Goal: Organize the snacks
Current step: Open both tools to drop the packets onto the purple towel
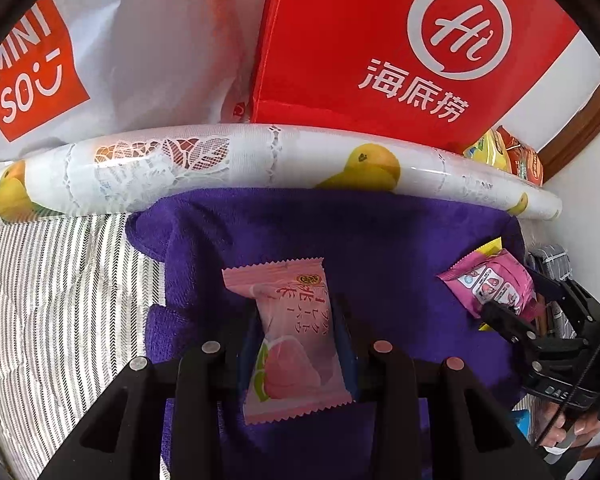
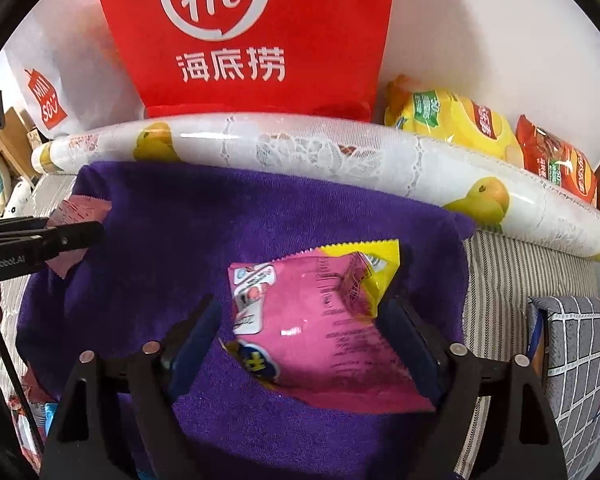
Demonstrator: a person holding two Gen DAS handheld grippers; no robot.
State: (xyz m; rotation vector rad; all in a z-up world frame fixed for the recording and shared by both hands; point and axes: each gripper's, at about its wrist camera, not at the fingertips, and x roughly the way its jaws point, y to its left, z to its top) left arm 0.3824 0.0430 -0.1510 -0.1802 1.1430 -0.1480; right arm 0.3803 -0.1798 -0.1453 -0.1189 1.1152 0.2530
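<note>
Left claw is clamped on a pale pink peach-print snack packet, pads pressing both its sides, above the purple towel. Over at the right edge, the right claw sits at a bright pink snack packet, a yellow wrapper peeking out behind it. Beyond the towel lies a rolled duck-print sheet, with a red bag and a white Miniso bag standing behind. Striped cloth to the left.
</note>
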